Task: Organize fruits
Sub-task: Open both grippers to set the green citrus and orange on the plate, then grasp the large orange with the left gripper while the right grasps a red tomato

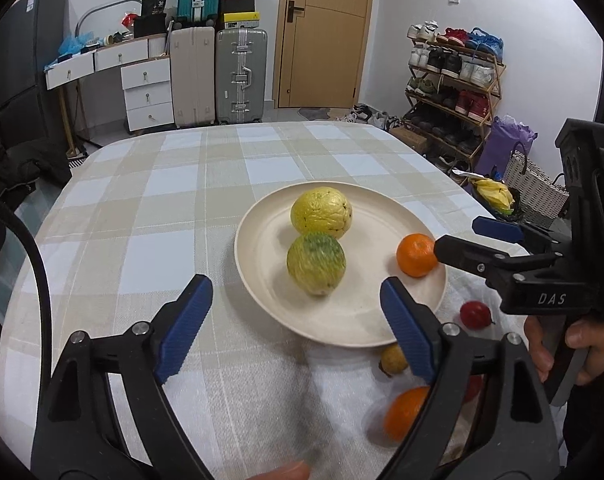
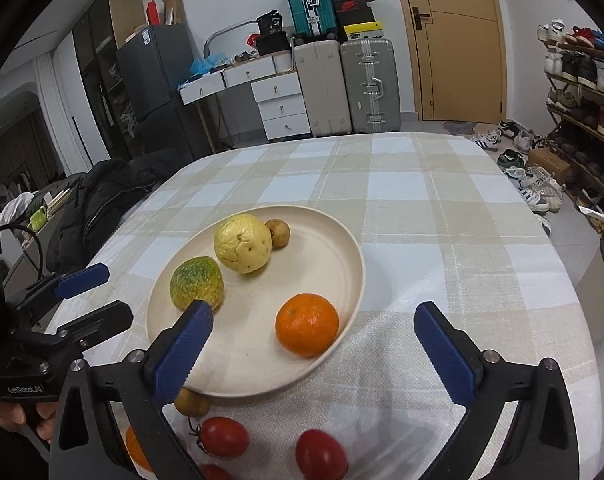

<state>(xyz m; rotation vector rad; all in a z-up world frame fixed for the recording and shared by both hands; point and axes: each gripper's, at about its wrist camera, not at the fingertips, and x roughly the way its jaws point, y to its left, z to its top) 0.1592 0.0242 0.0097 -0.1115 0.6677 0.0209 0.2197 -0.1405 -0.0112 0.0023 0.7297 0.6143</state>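
Observation:
A cream plate (image 1: 342,320) (image 2: 334,256) sits on the checked tablecloth. It holds a yellow fruit (image 1: 321,213) (image 2: 243,249), a green-yellow fruit (image 1: 316,264) (image 2: 197,287), an orange (image 1: 416,255) (image 2: 307,325) and a small brown fruit (image 2: 278,233). Loose on the cloth near the plate lie another orange (image 1: 404,414), a small brown fruit (image 1: 393,359) (image 2: 190,403) and red tomatoes (image 1: 476,314) (image 2: 224,437) (image 2: 321,455). My left gripper (image 1: 298,328) is open and empty before the plate. My right gripper (image 2: 314,348) is open and empty, the orange just beyond it.
The right gripper's fingers (image 1: 462,258) show at the plate's right edge in the left view; the left gripper's fingers (image 2: 82,280) show left of the plate in the right view. Suitcases (image 1: 222,76), drawers and a shoe rack (image 1: 454,80) stand beyond the table.

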